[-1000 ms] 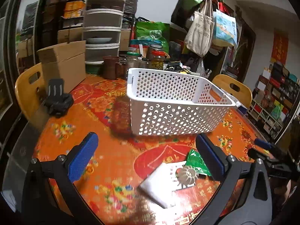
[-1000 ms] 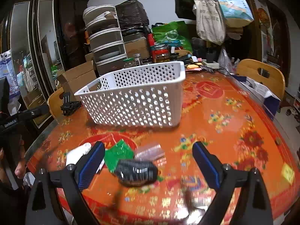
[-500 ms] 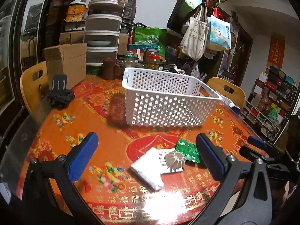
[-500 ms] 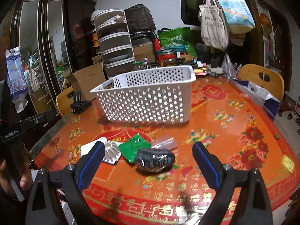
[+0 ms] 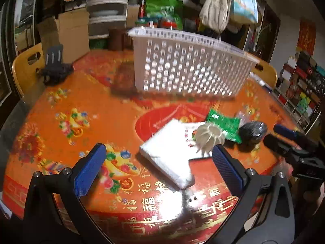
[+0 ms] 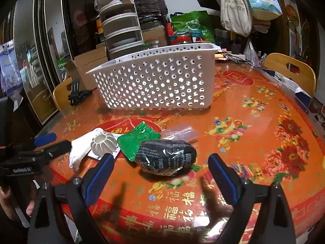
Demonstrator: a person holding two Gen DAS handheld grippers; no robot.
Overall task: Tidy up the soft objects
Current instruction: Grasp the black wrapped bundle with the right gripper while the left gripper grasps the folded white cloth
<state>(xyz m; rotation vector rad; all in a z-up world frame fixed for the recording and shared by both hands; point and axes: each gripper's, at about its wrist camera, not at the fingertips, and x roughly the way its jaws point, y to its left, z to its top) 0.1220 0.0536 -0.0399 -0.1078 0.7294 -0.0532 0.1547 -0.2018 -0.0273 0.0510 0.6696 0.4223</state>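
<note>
Left hand-held gripper (image 5: 158,165) spread wide over white folded cloth (image 5: 168,154), gripping nothing. Right hand-held gripper (image 6: 161,175) equally wide, empty, just short of black wrapped bundle (image 6: 165,158). Green packet (image 6: 138,138) and ribbed white piece (image 6: 103,143) touching between cloth and bundle. White perforated basket (image 6: 154,81) behind on desk (image 6: 254,134), contents hidden. Bare desk right of bundle; near edge close.

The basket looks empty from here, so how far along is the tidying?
Nothing looks sorted yet. The basket shows nothing through its holes, though its inside is hidden. Both grippers, left and right, are open and hold nothing. Left to do: the black bundle, green packet, white pack and clear bag all lie on the table.
</note>
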